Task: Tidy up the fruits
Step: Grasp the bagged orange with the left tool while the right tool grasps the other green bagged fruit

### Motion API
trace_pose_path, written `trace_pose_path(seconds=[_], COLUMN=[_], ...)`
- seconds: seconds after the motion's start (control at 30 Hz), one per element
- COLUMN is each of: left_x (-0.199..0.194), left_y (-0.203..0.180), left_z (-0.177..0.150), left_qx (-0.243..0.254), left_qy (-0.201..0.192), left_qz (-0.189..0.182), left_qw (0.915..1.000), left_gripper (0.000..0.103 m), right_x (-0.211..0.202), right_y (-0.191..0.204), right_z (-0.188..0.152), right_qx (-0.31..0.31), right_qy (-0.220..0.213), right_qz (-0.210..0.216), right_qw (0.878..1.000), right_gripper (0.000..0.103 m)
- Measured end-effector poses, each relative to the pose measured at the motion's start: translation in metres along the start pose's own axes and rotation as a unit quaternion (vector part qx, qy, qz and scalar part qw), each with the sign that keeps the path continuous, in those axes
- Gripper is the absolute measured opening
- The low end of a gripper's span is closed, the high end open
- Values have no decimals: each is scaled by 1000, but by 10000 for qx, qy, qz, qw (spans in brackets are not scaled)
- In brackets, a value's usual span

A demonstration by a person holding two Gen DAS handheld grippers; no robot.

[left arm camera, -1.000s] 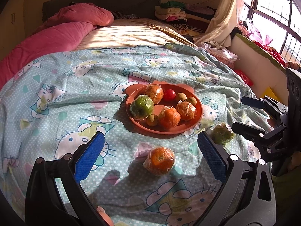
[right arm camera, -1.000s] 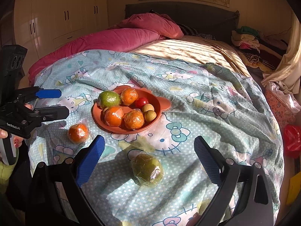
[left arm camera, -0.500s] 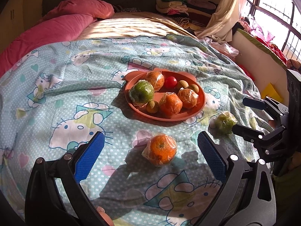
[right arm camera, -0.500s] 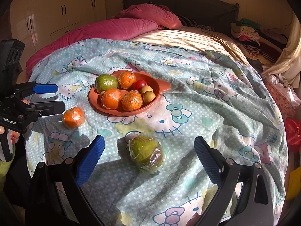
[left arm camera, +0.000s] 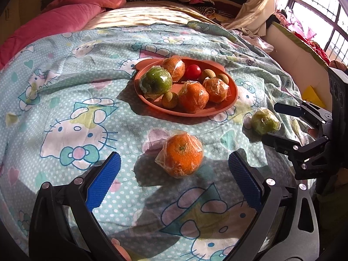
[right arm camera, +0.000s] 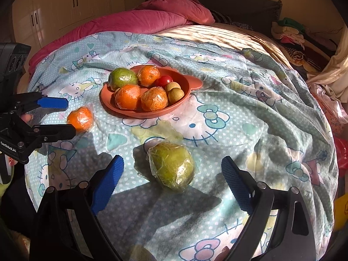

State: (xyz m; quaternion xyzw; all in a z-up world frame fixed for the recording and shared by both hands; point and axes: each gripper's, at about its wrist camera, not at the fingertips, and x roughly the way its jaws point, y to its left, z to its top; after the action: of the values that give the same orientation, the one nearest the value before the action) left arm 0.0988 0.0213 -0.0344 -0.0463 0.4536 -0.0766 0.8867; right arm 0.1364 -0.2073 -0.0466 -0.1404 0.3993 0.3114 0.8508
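Observation:
A plastic-wrapped orange (left arm camera: 180,154) lies on the cartoon-print quilt, just ahead of my left gripper (left arm camera: 174,159). That gripper is open, its blue pads wide on either side and clear of the fruit. A wrapped green fruit (right arm camera: 171,167) lies between the fingers of my right gripper (right arm camera: 173,163). Its jaws are closing, and the pads stand off the fruit. The orange plate (left arm camera: 195,114) behind holds several wrapped oranges, a green fruit, a red tomato and small brown fruits. Each gripper shows in the other view: the right gripper (left arm camera: 274,122) around the green fruit (left arm camera: 264,122), the left gripper (right arm camera: 67,117) by the orange (right arm camera: 80,118).
The plate (right arm camera: 139,115) sits mid-quilt on a bed. A pink duvet (right arm camera: 130,24) lies at the far side and folded clothes (right arm camera: 289,32) are piled at the back right. The bed edge drops off at the right near a window (left arm camera: 315,10).
Both grippers have sunk toward the quilt, so the orange and the green fruit now sit closer between their fingers. The right gripper's fingers have narrowed a little.

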Motion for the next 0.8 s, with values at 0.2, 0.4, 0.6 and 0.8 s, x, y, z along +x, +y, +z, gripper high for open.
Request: trace_pose_path(seconds=[0.2,0.4,0.6,0.8], left_x=[6,10,14,18], left_y=[0,1,0,3], left_z=[0,0,0,0], left_qx=[-6,-9,16,-16], left_qy=[66,80,114,123], left_qz=[-193,-268,-459,-449], left_qw=[9998,9996,9989,9989], left_gripper=[80,64,49,38], right_x=[14,17,14,10], right_y=[-5,-4,-8,-8], right_z=[-5,-6,-5,-3], right_qx=[79,57,195,266], right_qy=[164,81,9,-59], right_qz=[137,220,337,487], right_qw=[9997,9997,9992,9984], right_gripper=[50,41,41,41])
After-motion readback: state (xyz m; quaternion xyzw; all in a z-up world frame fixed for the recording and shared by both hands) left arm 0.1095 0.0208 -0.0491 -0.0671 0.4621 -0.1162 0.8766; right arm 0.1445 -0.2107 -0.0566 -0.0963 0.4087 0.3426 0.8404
